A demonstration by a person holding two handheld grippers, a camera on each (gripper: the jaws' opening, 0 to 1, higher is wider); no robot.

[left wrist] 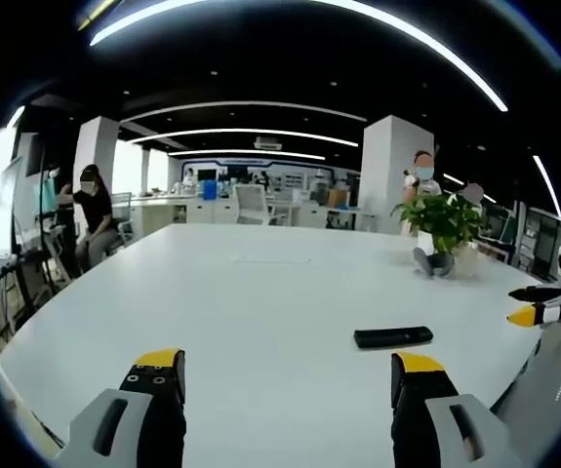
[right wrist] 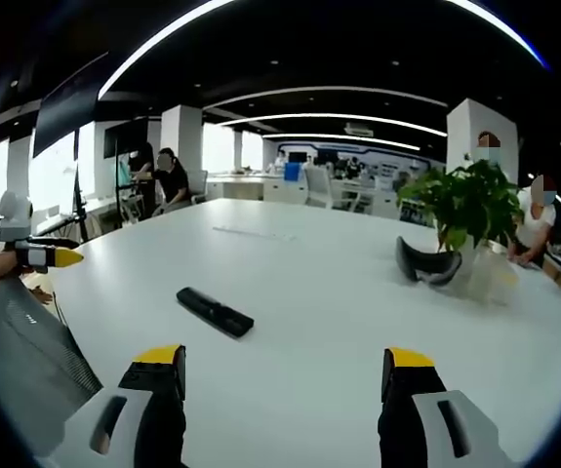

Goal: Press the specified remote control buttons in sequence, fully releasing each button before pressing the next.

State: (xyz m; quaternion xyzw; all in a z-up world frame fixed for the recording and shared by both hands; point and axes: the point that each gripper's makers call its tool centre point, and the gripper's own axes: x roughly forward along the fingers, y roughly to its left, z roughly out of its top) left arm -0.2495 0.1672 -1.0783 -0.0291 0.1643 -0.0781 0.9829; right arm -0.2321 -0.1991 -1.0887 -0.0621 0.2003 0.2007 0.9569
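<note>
Both tools, left (left wrist: pixel 287 382) and right (right wrist: pixel 285 378), gape wide, holding nothing, above white tabletop (left wrist: pixel 260 302); remote (left wrist: pixel 393 337) lies flat ahead.

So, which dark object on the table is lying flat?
The black remote control: slim and flat on the white table. The curved dark object by the potted plant stands up.

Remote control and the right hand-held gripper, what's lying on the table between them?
Nothing: in the right gripper view, only bare white table separates the black remote control from the open right hand-held gripper.
</note>
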